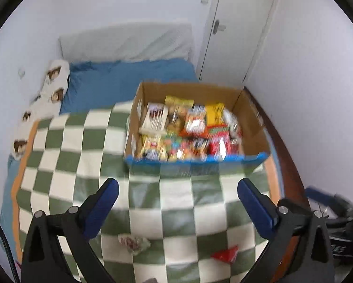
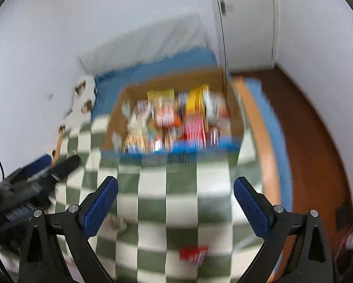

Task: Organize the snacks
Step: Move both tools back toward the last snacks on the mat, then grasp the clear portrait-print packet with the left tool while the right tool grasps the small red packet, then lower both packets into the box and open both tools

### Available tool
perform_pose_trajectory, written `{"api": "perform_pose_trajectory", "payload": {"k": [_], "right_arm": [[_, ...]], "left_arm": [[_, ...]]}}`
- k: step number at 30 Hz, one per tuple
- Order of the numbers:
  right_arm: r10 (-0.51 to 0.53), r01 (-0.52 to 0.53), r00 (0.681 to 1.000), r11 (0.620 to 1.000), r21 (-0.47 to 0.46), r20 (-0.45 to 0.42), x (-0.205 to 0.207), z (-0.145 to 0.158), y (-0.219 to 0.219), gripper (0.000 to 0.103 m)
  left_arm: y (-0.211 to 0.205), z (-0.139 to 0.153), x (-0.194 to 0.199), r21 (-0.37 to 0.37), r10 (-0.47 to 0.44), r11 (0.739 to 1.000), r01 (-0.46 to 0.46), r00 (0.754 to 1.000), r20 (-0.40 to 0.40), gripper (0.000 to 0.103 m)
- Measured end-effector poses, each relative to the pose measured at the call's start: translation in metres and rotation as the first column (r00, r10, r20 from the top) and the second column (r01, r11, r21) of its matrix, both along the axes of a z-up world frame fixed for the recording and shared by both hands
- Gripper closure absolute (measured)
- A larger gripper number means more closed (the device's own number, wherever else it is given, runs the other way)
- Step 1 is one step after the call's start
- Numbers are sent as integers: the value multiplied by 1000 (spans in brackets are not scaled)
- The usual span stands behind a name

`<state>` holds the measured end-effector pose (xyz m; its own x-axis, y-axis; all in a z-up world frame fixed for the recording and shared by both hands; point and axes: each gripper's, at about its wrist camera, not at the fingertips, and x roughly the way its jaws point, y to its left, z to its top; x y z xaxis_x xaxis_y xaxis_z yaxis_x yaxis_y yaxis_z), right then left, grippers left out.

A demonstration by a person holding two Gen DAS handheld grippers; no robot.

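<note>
Left wrist view: the left gripper (image 1: 177, 192) hangs over the bed's checkered blanket (image 1: 77, 155) with its jaws spread wide and nothing between them. Beyond it a cardboard box (image 1: 253, 127) sits on the bed, already packed close with snacks (image 1: 190, 129) in rows. Two things lie loose on the blanket near the gripper: a crumpled pale wrapper (image 1: 133, 243) and a small red packet (image 1: 226, 254). By that showing, most of the sorting looks done, and these two strays are what is left, either to go in the box or to be cleared away. At the right edge a dark shape with a blue tip, likely the right gripper (image 1: 322, 198), is cut off and blurred.

Right wrist view: the right gripper (image 2: 176, 191) is likewise spread and empty over the blanket (image 2: 152, 188). The box (image 2: 115, 127) and its snacks (image 2: 174, 122) are badly smeared by motion, so no label or single packet can be read. The red packet (image 2: 194, 254) lies below the gripper, apart from it; the pale wrapper (image 2: 116, 222) is half hidden behind the near finger. The left gripper (image 2: 46, 165) shows at the left, too blurred to tell how its jaws stand from here.
</note>
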<state>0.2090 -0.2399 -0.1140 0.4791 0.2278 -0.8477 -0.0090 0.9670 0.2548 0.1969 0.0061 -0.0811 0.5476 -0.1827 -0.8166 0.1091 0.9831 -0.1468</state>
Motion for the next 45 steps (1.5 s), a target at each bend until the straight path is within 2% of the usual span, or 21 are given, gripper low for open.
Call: {"api": "perform_pose_trajectory", "payload": {"k": [2,4,7,10,11,12,14,16,17,18,22,25,27,28,29,34,41,45], "right_arm": [[-7,12,992,999,38,-129,-10,-40,-4,3],[-9,30,967,997,76,-256,-21,-84,-6,3],[-1,52,911,992,113,-411,-39,-150,-5,3],[-6,81,860,989,123,-510,-51,-205,-4,3],[-11,95,843,987,128,-538,-54,-223,-2,5],[-22,123,826,982,143,-563,-57,-238,-2,10],[-43,150,816,979,139,-576,-62,-255,0,19],[-66,157,826,981,116,-560,-63,-259,2,27],[-74,153,826,984,95,-558,-63,-258,4,39],[-71,140,831,987,84,-551,-62,-256,6,43],[-29,77,850,995,70,-526,-59,-250,18,46],[-11,54,853,996,69,-521,-56,-248,29,46],[-4,44,855,997,64,-519,-55,-248,34,46],[-1,38,854,997,62,-520,-56,-248,37,46],[2,32,854,998,56,-520,-56,-249,38,46],[3,25,856,999,48,-517,-57,-250,40,52],[3,28,879,998,58,-477,-50,-237,33,54],[17,21,900,996,82,-435,-48,-213,27,54]], "left_arm": [[10,-26,-7,4,13,1000,-13,997,-70,0],[21,-55,-13,7,21,1000,-20,988,-151,0],[42,-95,-26,55,65,997,-53,968,-243,0],[65,-132,-36,90,131,990,-107,937,-325,0],[72,-141,-39,93,155,987,-130,925,-348,0],[79,-150,-40,87,177,984,-156,911,-372,0],[90,-161,-42,68,207,978,-197,890,-406,0],[98,-172,-40,34,230,970,-241,864,-447,0],[99,-176,-38,24,229,969,-245,859,-458,0],[100,-183,-36,15,228,968,-252,847,-480,0],[104,-218,-28,-61,223,947,-315,784,-580,0],[103,-238,-24,-100,213,934,-343,760,-613,1],[100,-248,-21,-117,205,932,-344,763,-613,18],[98,-253,-20,-113,206,933,-341,765,-610,36],[97,-257,-20,-83,222,937,-339,761,-609,45],[88,-248,-32,-59,228,947,-316,790,-569,46],[56,-229,-46,-71,157,970,-234,820,-551,46],[32,-202,-40,-81,98,984,-160,860,-500,46]]}}
